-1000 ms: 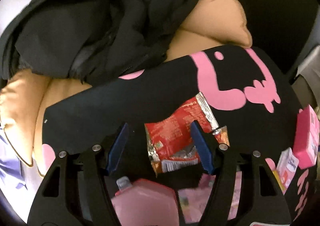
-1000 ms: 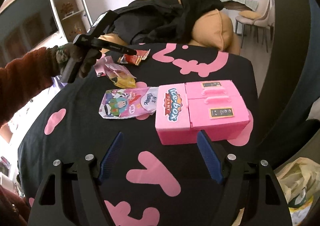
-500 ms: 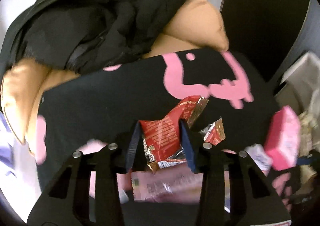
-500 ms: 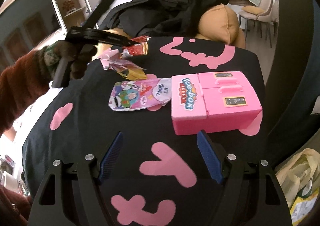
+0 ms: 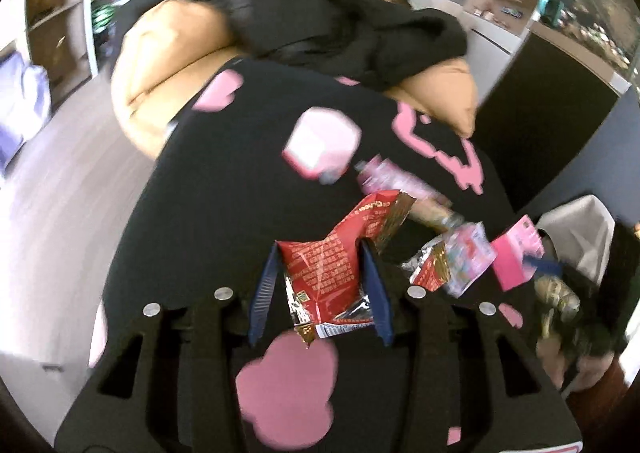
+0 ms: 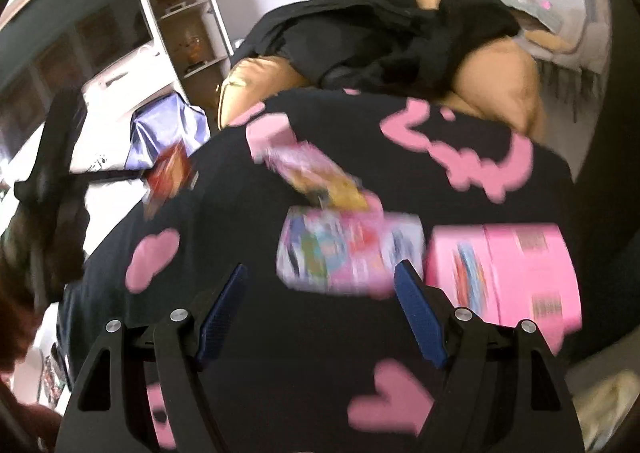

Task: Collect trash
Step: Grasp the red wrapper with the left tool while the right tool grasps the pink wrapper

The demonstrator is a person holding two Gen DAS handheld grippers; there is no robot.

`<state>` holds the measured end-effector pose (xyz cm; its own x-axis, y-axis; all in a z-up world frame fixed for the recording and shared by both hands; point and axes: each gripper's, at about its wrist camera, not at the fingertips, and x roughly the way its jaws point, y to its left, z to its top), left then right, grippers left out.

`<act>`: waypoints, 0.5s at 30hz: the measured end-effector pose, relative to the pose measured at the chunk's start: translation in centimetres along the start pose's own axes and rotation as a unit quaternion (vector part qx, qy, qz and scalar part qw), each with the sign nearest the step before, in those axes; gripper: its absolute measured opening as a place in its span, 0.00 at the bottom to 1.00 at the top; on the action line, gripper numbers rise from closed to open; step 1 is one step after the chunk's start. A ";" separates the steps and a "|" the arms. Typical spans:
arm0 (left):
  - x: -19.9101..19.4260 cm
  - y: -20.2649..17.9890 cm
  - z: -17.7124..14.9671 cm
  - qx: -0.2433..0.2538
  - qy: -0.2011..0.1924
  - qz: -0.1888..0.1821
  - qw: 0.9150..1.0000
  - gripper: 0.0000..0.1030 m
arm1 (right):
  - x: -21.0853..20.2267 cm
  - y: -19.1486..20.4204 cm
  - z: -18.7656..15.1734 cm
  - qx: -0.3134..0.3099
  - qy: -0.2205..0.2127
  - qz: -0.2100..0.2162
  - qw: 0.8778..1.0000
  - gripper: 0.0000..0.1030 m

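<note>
My left gripper (image 5: pixel 320 247) has a red foil snack wrapper (image 5: pixel 324 273) pinched between its blue pads, lifted off the black cloth with pink shapes (image 5: pixel 208 221); the jaws are easing open while the wrapper still sits between them. The right wrist view shows that wrapper (image 6: pixel 170 173) blurred, near the table's left edge. My right gripper (image 6: pixel 322 267) is open and holds nothing, low over the cloth, just short of a colourful flat packet (image 6: pixel 348 253). A yellow and pink wrapper (image 6: pixel 320 173) lies beyond the packet.
A pink toy box (image 6: pixel 504 273) stands on the cloth to the right of the packet. Behind the table an orange sofa (image 6: pixel 500 77) carries a black jacket (image 6: pixel 380 37). A shelf unit (image 6: pixel 180 13) stands at the back left, and a crumpled bag (image 5: pixel 560 305) sits at the table's right.
The left gripper closed on the red wrapper, lifted it and swung left with it while rolling. The right gripper moved forward toward the colourful packet.
</note>
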<state>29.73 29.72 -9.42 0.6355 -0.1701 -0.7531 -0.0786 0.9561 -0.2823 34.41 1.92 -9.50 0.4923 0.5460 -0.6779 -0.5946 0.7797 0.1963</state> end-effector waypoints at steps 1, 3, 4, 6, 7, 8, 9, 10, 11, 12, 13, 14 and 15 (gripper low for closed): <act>-0.4 0.6 -0.8 -0.010 -0.001 0.003 1.000 0.40 | 0.7 0.2 1.1 -0.007 -0.004 -0.001 1.000 0.70; -0.9 1.6 -2.2 -0.028 -0.001 -0.002 1.000 0.40 | 2.5 0.8 3.6 -0.028 -0.006 -0.006 1.000 0.70; -1.2 2.0 -2.8 -0.040 -0.005 -0.005 0.999 0.41 | 3.5 1.2 4.7 -0.041 -0.006 -0.011 0.999 0.70; -1.8 2.6 -3.6 -0.061 -0.015 -0.013 0.998 0.42 | 5.8 1.8 6.6 -0.066 0.002 -0.012 0.998 0.66; -2.1 3.1 -4.2 -0.074 -0.022 -0.017 0.997 0.42 | 7.2 2.1 7.4 -0.077 0.011 -0.011 0.997 0.66; -2.3 3.2 -4.4 -0.080 -0.025 -0.019 0.996 0.42 | 8.3 2.3 7.9 -0.086 0.019 -0.012 0.996 0.66; -2.3 3.4 -4.8 -0.090 -0.025 -0.025 0.995 0.42 | 9.4 2.4 8.2 -0.092 0.030 -0.012 0.995 0.66; -2.3 3.7 -5.1 -0.098 -0.023 -0.033 0.994 0.43 | 10.6 2.4 8.5 -0.095 0.045 -0.011 0.994 0.65; -2.3 4.0 -5.3 -0.105 -0.021 -0.038 0.994 0.43 | 11.6 2.3 8.5 -0.093 0.056 -0.010 0.994 0.57; -2.4 4.1 -5.5 -0.107 -0.020 -0.039 0.993 0.43 | 12.2 2.2 8.4 -0.090 0.066 -0.008 0.994 0.41; -2.3 4.2 -5.7 -0.106 -0.019 -0.038 0.993 0.43 | 12.7 2.1 8.3 -0.086 0.075 -0.007 0.993 0.33; -2.4 4.4 -5.9 -0.105 -0.019 -0.034 0.994 0.43 | 13.0 2.1 8.1 -0.083 0.083 -0.008 0.993 0.29; -2.4 4.5 -6.0 -0.105 -0.019 -0.032 0.994 0.43 | 12.8 2.3 7.8 -0.086 0.079 -0.011 0.993 0.26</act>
<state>23.27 33.05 -12.46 0.6729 -0.2155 -0.7077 -0.1934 0.8721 -0.4494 44.29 13.08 -12.21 0.4086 0.4647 -0.7855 -0.6920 0.7189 0.0653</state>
